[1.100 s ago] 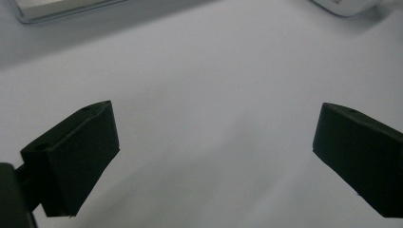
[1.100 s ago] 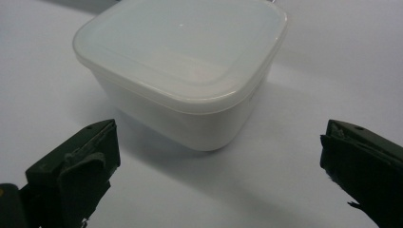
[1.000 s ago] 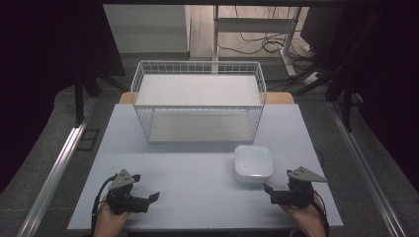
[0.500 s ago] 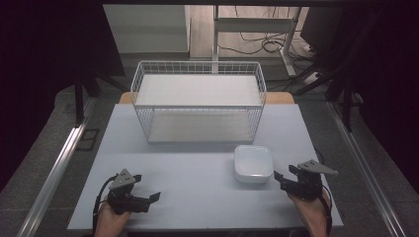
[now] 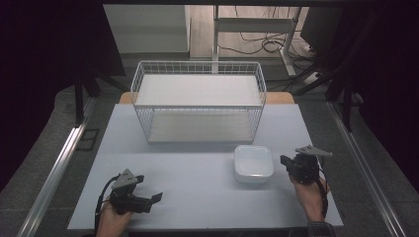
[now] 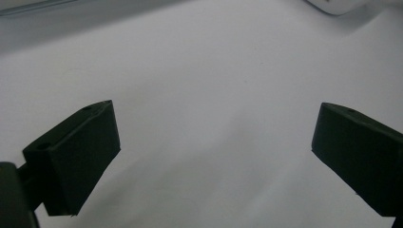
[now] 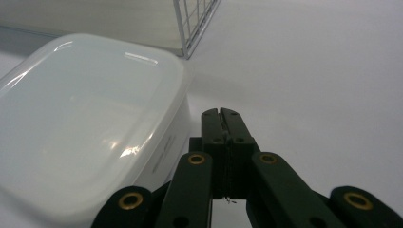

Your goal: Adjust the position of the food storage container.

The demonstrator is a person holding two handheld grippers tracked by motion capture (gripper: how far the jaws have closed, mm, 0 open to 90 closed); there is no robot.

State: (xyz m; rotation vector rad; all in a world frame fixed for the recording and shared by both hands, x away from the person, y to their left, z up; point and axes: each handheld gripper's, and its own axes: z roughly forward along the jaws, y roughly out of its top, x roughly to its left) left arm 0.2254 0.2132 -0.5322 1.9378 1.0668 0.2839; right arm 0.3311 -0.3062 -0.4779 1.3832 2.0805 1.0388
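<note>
Nearest to the person, the left gripper [image 5: 154, 199] is resting low over the white table [image 5: 197, 197], held in the left hand [image 5: 114, 219] at the front left corner. Its jaws are standing wide apart with nothing but bare tabletop between them, as the left gripper view shows plainly; one black pad [image 6: 78, 154] is sitting far from the other.

On the other side, the right hand [image 5: 311, 195] is carrying the right gripper [image 5: 283, 161] just beside the white lidded container [image 5: 253, 163], off its right-hand edge. The jaws have just been closing and are now pressed together, with nothing caught between them. In the right gripper view the closed tips [image 7: 222, 118] are lying right against the container's [image 7: 85, 118] side wall; whether they are actually touching it is hard to tell from these angles, though the gap, if any, is slight.

The container itself is sitting flat on the table, right of centre, its lid on, near the front right corner of the white wire basket [image 5: 197, 106] but apart from it. The basket is standing at the back middle of the table, long side facing the person. Beyond it, cables [image 5: 257, 44] are lying on the floor.
</note>
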